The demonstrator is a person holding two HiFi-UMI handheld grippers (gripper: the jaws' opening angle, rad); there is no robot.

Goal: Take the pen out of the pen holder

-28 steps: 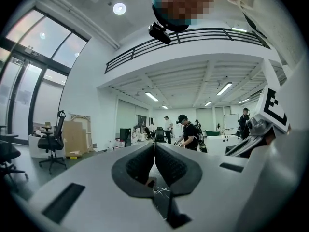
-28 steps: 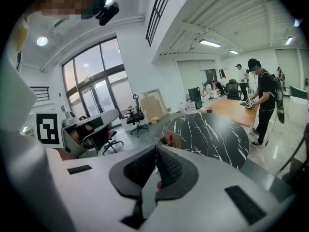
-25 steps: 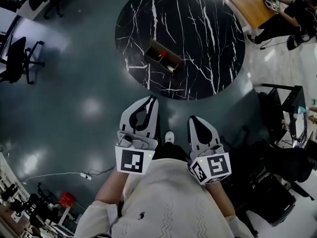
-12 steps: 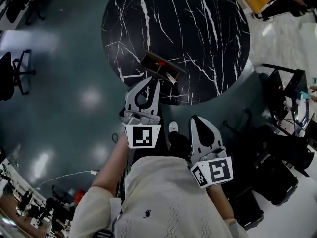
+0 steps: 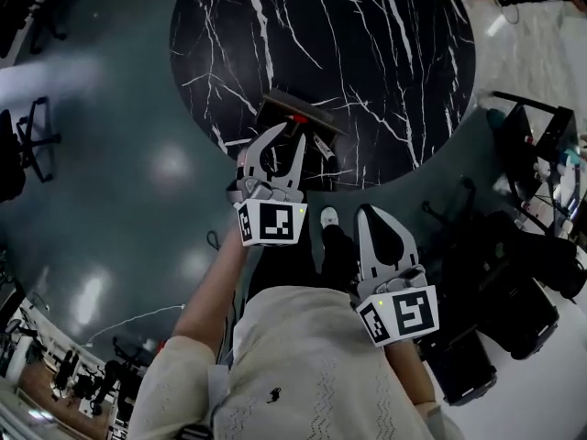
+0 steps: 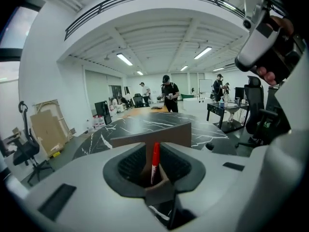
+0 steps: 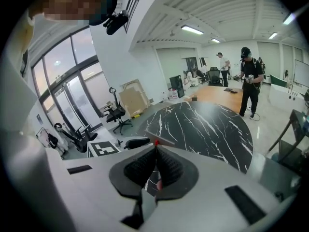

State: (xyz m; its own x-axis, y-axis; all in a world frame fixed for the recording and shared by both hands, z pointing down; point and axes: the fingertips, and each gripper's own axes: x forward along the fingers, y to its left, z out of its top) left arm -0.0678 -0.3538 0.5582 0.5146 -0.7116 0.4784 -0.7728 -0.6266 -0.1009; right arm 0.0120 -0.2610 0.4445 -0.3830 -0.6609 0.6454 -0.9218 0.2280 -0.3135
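Overhead, a person in a cream knitted sweater [image 5: 312, 365] stands at a round black marble table with white veins [image 5: 385, 53], a two-jaw tool in each hand. The left tool [image 5: 284, 143] reaches over the table's near edge with its jaws spread wide, flanking the near end of a brown wooden pen holder [image 5: 295, 113] that sits close to that edge. A red pen [image 5: 299, 120] stands in the holder, just beyond the left tool's tips. In the left gripper view it rises upright from a compartment in the gap between the two dark ribbed pads [image 6: 129, 164]; whether either pad touches the wood cannot be told. A second, dark-and-white pen [image 5: 321, 145] slants at the holder's right-hand end. The right tool [image 5: 365, 213] hangs back off the table, over the grey floor [image 5: 138, 154] and well apart from the holder, its jaws pressed together on nothing. Beyond the table, people [image 6: 169, 93] stand in an open office.
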